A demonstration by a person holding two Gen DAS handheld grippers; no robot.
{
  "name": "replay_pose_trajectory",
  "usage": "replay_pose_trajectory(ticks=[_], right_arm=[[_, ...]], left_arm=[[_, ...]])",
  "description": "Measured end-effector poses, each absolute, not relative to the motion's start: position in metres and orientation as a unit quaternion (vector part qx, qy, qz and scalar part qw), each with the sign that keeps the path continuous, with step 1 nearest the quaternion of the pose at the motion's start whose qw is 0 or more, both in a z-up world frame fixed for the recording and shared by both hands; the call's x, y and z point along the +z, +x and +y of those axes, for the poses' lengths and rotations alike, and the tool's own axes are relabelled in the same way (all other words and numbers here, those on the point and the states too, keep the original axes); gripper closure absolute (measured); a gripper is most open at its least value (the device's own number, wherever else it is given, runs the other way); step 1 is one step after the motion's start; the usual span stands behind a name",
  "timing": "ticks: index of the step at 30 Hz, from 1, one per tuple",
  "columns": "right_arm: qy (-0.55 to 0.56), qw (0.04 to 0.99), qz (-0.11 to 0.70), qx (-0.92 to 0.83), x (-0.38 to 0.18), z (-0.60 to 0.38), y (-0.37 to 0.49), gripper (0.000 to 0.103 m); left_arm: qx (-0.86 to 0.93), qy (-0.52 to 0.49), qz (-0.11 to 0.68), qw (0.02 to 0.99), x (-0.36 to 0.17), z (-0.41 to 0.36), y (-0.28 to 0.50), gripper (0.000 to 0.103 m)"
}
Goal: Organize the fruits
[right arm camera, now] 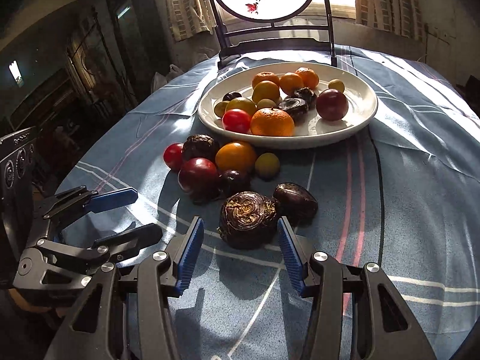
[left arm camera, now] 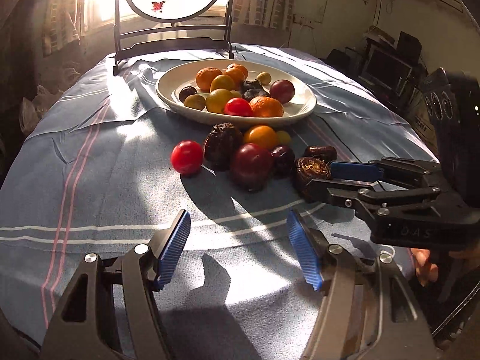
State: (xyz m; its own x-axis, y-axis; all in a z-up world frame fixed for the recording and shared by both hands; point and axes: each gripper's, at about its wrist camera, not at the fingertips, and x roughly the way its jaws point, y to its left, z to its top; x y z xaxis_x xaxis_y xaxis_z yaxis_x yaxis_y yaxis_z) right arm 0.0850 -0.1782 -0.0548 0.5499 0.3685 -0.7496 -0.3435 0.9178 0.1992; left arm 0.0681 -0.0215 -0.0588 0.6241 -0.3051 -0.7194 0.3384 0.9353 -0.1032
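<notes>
Left gripper (left arm camera: 238, 249): jaws apart, empty, over bare tablecloth (left arm camera: 90, 180) short of the loose fruit pile (left arm camera: 240, 156). Right gripper (right arm camera: 240, 252): jaws apart, flanking a dark wrinkled fruit (right arm camera: 249, 219); contact cannot be told. Plate (right arm camera: 360, 120) of fruit beyond, right half bare. Table edges cropped.

The right gripper (right arm camera: 240, 252) has its fingers either side of the near edge of a wrinkled dark brown water chestnut (right arm camera: 248, 219) on the blue striped tablecloth (right arm camera: 405, 210), pads apart from it. Just beyond the right fingertip lies a smooth dark oval date (right arm camera: 295, 199). Further ahead of the fingers sits a cluster of round red, orange and dark fruits (right arm camera: 216, 165), and behind it the white oval ceramic plate (right arm camera: 360, 117) holding more fruit. The left gripper (left arm camera: 238, 249) stands to the left, nothing between its fingers.
</notes>
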Motion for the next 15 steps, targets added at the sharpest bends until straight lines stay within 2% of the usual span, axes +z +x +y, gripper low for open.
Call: replay_pose_trajectory(ticks=[1,4,7,8,9,12,15], right_arm=[[0.009,0.88,0.433,0.197,-0.057,-0.176,0.089,0.051],[0.018,0.876,0.443,0.19,-0.059,-0.174,0.099,0.06],[0.036,0.883,0.426,0.193,-0.056,-0.182,0.092,0.06],[0.044,0.888,0.413,0.2,-0.053,-0.188,0.088,0.06],[0.047,0.892,0.4,0.204,-0.051,-0.194,0.082,0.06],[0.05,0.903,0.377,0.2,-0.048,-0.215,0.071,0.06],[0.072,0.903,0.377,0.192,-0.049,-0.239,0.068,0.06]], left_arm=[[-0.178,0.022,0.396,0.901,-0.059,-0.022,0.07,0.038],[-0.175,0.021,0.401,0.899,-0.061,-0.025,0.079,0.038],[-0.173,0.008,0.409,0.896,-0.062,-0.025,0.09,0.039],[-0.172,0.006,0.412,0.895,-0.062,-0.026,0.094,0.041],[-0.171,0.005,0.413,0.894,-0.061,-0.028,0.097,0.048],[-0.167,0.002,0.423,0.89,-0.062,-0.033,0.108,0.055],[-0.168,-0.005,0.427,0.888,-0.061,-0.04,0.115,0.057]])
